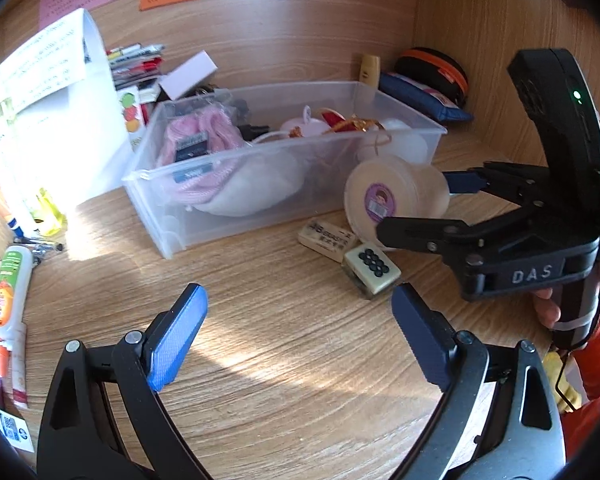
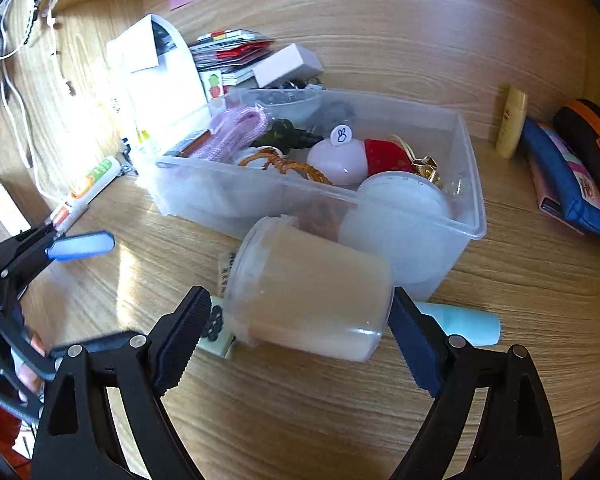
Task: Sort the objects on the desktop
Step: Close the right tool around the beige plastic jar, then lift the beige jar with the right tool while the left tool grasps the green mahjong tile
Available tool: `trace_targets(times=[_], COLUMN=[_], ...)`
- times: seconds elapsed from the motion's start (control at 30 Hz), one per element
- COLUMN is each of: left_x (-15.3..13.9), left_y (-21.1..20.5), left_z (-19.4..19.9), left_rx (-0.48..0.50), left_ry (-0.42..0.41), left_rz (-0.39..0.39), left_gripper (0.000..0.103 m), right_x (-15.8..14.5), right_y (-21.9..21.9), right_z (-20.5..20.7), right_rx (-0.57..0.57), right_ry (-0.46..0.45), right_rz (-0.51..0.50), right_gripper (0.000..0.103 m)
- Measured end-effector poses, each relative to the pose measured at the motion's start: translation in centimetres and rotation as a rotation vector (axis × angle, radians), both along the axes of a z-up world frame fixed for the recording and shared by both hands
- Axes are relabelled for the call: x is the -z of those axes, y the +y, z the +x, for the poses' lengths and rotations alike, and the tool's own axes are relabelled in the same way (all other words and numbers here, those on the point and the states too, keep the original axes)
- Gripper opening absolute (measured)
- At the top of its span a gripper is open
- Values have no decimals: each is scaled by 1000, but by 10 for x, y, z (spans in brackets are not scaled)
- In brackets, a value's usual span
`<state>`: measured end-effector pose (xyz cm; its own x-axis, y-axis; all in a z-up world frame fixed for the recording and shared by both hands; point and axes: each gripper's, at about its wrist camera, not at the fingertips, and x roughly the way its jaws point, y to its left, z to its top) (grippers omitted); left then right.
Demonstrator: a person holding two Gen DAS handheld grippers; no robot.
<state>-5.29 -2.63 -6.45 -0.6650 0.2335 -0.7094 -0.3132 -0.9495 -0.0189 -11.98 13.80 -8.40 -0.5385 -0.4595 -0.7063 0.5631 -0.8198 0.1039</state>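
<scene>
**A:** What does the left wrist view show?

**B:** The left gripper (image 1: 300,336) stands wide open over bare wooden desk (image 1: 284,360), holding nothing. Ahead and to its right, a jar (image 1: 392,196) lies on its side against the clear bin (image 1: 228,216). An eraser (image 1: 326,237) and a dotted tile (image 1: 374,267) sit just in front of the jar. The right gripper (image 1: 414,204) reaches in from the right, its fingers on either side of the jar.

**A:** And the right wrist view?

**B:** The jar (image 2: 308,300) lies between the right gripper (image 2: 296,340) fingers. Its long axis runs across the gap, lid end towards the left finger. The fingers stand wide; the right one looks to be at the jar's base, but whether either presses cannot be told. The right hand is much nearer the jar than the left.
</scene>
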Motion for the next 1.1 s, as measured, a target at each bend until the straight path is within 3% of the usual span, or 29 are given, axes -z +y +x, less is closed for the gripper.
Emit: trace_targets(times=[0.1,0.37,0.5,0.57,0.73,1.0,1.1], left_x=[2,3,7,9,15,17,17], left_y=[7,29,41,45,51,51,52], left_z=[-3,-9,-13,-15,-23,-29,-30], left_rx=[20,67,74,87,101,110,115], left_ry=[-17,-40,-37,-44,-76,-86,-83], left_rz=[-7,-43,-103,-112,-117,-106,-105], left_gripper=[94,94,93,83,72,68,67], right_x=[1,-1,-2,-1,-1,2,7], right_y=[4,14,23,28,41,51,44], right_z=[-2,8,14,19,25,26,23], right_rx=[5,-30,-39,-38,-41,-19,-13], right_ry=[-17,8,11,18,19,1,8], right_rz=[-12,-21,-32,-30,-22,-4,24], right_gripper=[73,67,67,67,67,68,74])
